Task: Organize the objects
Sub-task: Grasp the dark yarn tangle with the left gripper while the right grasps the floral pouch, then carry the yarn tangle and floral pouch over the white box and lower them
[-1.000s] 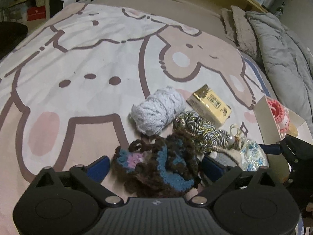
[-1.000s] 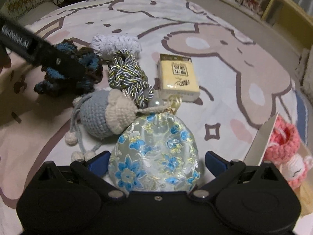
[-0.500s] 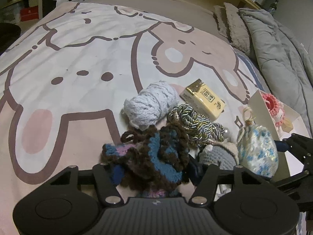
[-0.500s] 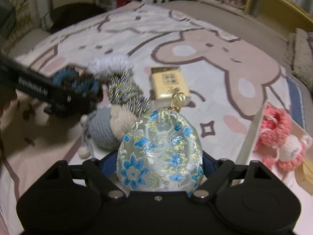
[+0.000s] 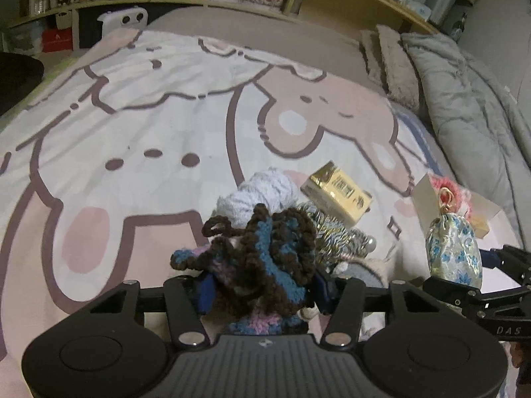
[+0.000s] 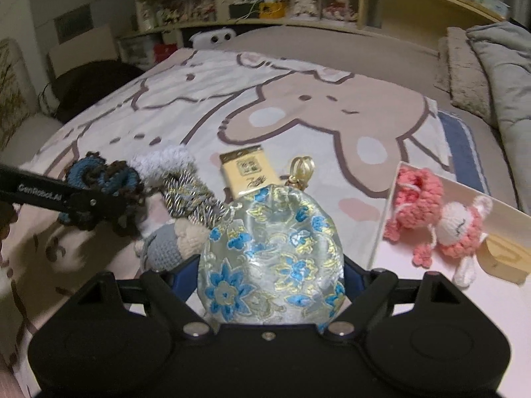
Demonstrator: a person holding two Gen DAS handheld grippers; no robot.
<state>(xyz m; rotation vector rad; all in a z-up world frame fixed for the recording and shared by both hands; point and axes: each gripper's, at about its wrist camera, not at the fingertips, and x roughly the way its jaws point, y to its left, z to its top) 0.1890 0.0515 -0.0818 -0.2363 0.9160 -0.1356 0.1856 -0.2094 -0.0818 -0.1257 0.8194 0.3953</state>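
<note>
A brown, blue and pink crochet piece (image 5: 265, 252) sits between the fingers of my left gripper (image 5: 262, 285), lifted off the bed; the jaws are closing and the pads press on it. My right gripper (image 6: 270, 275) is shut on a silvery pouch with blue flowers (image 6: 272, 242), held above the blanket. In the right wrist view the left gripper's arm (image 6: 76, 199) reaches in from the left with the crochet piece (image 6: 99, 175). The pouch (image 5: 453, 248) shows at the right of the left wrist view.
On the cartoon blanket (image 5: 132, 132) lie a pale blue yarn ball (image 5: 262, 192), a yellow box (image 5: 337, 195), a braided cord (image 6: 189, 192) and a grey crochet doll (image 6: 166, 245). An open white box (image 6: 388, 212) holds a pink crochet bunny (image 6: 428, 212). Pillows and a grey duvet (image 5: 464, 99) lie right.
Both grippers went from open around their things to shut on them. Each then rose, lifting the crochet piece and the pouch off the blanket. The right gripper rolled.
</note>
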